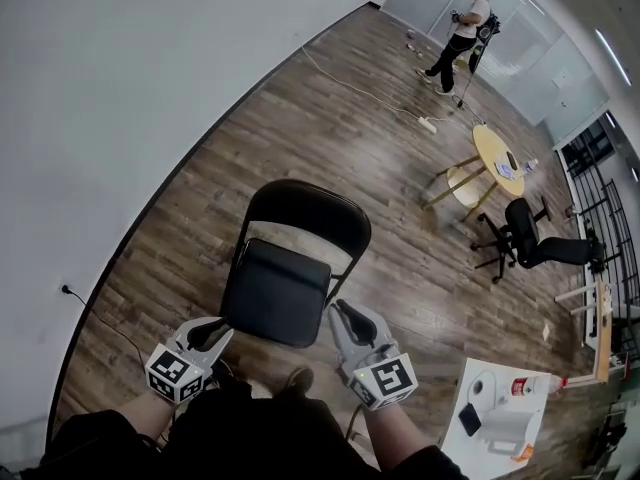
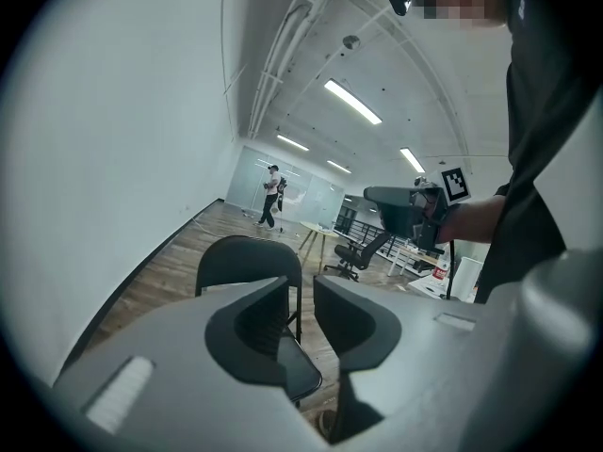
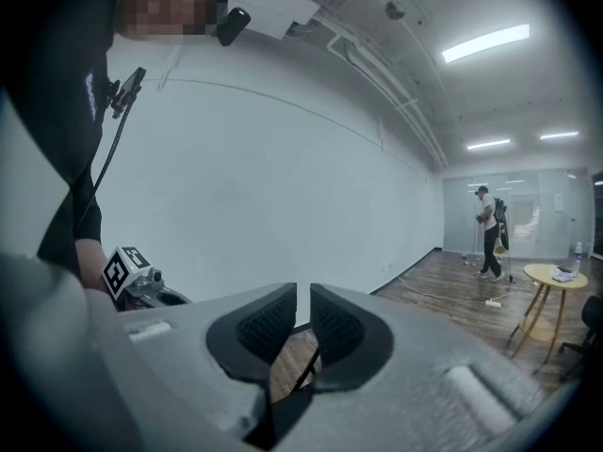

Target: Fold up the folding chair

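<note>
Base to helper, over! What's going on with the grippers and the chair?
Left gripper and right gripper: both slightly open, empty. Chair unfolded, upright, just ahead of them. Nothing in the way. Over.

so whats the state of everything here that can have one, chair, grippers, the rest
folding chair: unfolded, seat down, standing on the floor
left gripper: open a little, nothing between its jaws
right gripper: open by a narrow gap, empty
round table: upright, small things on top
person: standing at the far end of the room

Wood floor (image 1: 350,118), white wall (image 1: 120,88), round table (image 1: 497,158)
</note>
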